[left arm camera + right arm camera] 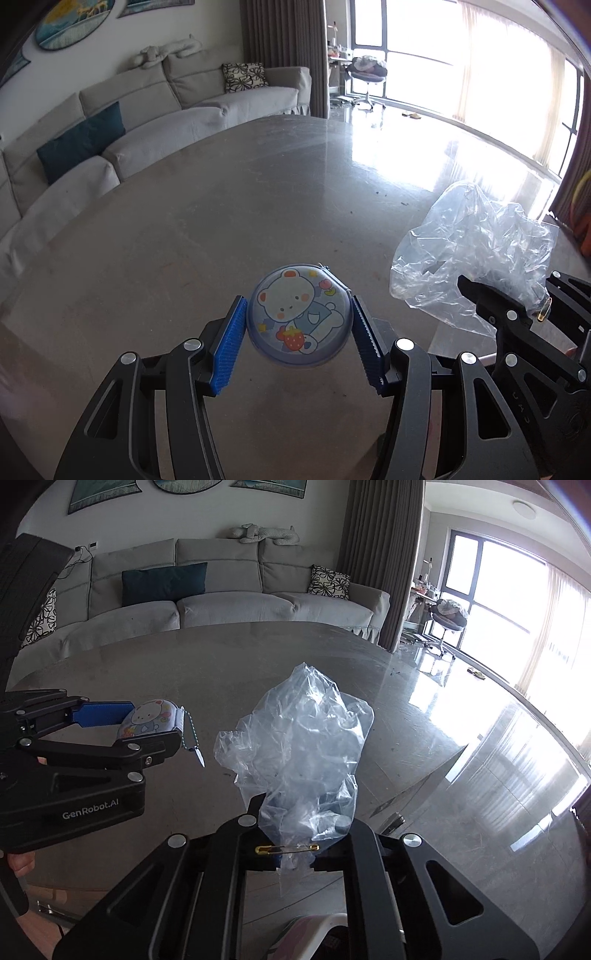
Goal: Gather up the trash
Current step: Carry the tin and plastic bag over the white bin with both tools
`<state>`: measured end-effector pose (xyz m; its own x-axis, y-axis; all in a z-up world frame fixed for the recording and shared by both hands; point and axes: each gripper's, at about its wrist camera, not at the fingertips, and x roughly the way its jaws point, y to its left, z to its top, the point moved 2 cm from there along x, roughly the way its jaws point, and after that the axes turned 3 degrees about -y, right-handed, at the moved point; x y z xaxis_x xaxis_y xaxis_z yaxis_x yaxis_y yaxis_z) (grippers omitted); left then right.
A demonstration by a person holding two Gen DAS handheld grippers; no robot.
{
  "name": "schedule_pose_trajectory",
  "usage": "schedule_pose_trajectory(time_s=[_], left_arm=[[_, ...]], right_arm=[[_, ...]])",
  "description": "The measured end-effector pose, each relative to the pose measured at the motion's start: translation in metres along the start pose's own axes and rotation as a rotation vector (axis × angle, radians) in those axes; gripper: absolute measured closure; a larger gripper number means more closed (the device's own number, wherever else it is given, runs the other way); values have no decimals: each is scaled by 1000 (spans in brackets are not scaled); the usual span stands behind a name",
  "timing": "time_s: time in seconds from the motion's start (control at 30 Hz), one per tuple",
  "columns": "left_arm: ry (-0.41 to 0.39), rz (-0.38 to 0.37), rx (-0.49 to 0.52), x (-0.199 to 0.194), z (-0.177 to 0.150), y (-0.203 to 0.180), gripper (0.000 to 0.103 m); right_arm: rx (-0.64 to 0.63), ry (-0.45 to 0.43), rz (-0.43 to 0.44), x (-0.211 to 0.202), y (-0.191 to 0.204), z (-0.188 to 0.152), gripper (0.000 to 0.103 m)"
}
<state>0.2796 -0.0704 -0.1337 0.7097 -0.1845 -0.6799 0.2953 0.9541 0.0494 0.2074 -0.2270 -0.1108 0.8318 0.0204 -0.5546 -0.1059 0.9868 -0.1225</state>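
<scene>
My left gripper (299, 328) is shut on a round case with a cartoon bear print (298, 317) and holds it above the grey table (184, 229). The case also shows in the right wrist view (155, 718), with a beaded chain and tag hanging from it (192, 738). My right gripper (295, 827) is shut on a crumpled clear plastic bag (299, 746), which stands up from the fingers. A gold safety pin (288, 848) lies across the bag at the jaws. The bag shows at the right of the left wrist view (472, 258).
A grey sofa (229, 605) with cushions runs along the far side of the table. A glossy floor (480, 738) and bright windows lie to the right. A swivel chair (448, 618) stands by the window.
</scene>
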Motion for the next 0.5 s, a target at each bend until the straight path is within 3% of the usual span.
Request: schedule_pose_trajectory(time_s=[0.27, 0.5], left_arm=[[-9, -68, 35, -38, -23, -53, 46], [26, -169, 100, -56, -57, -125, 45]], right_arm=[[44, -5, -69, -62, -28, -25, 93], [116, 56, -159, -101, -68, -75, 92]])
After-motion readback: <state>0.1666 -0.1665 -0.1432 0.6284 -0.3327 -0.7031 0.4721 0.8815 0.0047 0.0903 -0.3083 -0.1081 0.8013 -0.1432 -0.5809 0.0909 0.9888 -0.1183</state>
